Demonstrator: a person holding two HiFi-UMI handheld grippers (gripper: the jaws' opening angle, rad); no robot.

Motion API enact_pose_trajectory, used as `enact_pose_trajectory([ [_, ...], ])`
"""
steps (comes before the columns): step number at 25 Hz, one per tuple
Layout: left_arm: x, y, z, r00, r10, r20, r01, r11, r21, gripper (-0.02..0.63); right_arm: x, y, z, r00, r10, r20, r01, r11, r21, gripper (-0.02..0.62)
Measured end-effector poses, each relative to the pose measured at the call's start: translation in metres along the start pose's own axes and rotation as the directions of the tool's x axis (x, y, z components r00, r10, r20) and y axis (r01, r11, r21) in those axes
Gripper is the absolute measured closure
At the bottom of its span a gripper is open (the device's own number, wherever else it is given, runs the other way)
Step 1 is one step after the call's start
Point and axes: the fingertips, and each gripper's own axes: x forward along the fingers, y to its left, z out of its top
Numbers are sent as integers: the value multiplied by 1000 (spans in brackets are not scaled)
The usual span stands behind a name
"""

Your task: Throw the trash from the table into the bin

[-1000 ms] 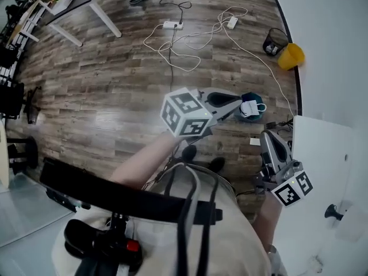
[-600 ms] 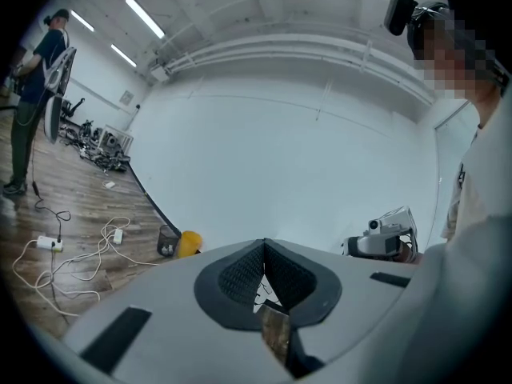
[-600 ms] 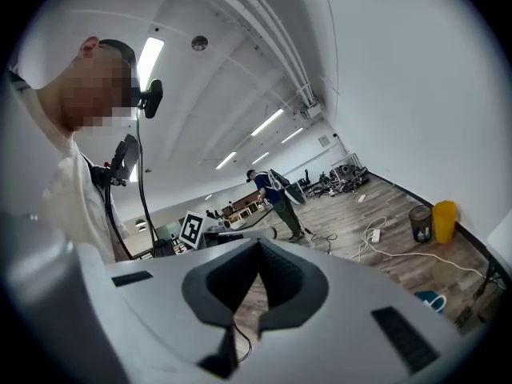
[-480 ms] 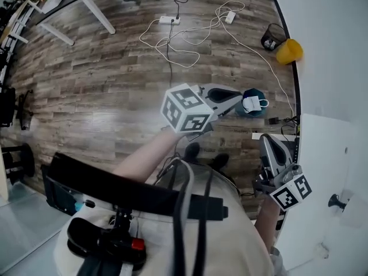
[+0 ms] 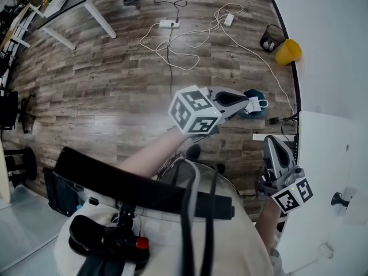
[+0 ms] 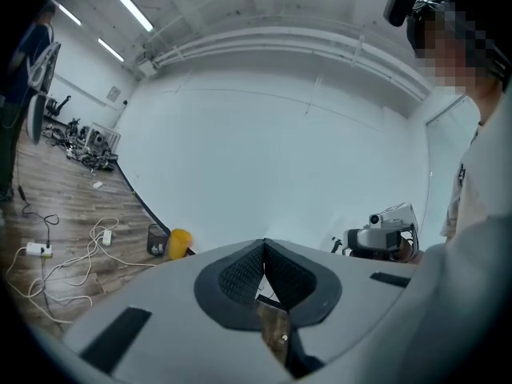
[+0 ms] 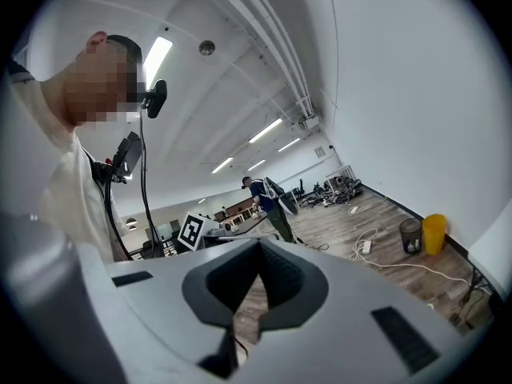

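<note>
The left gripper has its fingers pressed together with nothing held between them; in its own view only a sliver of wooden floor shows through the slit under the closed tips. The right gripper is likewise closed and empty, its pads meeting at the tip. No trash can be made out in either grip. The black mesh bin and the yellow bin stand touching side by side against the white wall, well beyond the left fingertips and farther still from the right ones. Seen from the head view, a teal rounded thing topped with something white lies on the floor just past the left fingertips. White cables and a power strip lie farther out, well apart from both pairs of fingers. A white surface sits just beside the right fingers.
</note>
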Motion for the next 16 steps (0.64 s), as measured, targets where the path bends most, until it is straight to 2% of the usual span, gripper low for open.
enact_pose_trajectory([
  [6,41,-32,5,999,-33,-35,34,999,37,592,-44,-17,12,997,-16,81,11,998,57,580],
  [10,75,-62,0,995,-72,-67,75,997,36,594,-66,-20,27,994,-3,108,4,1000,-9,580],
  [12,91,-74,-1,994,-75,-76,79,996,51,592,-80,-26,31,993,6,117,-3,1000,-23,580],
  [16,107,-86,0,996,-45,-76,51,996,71,594,-104,-41,26,991,40,131,-43,999,19,580],
])
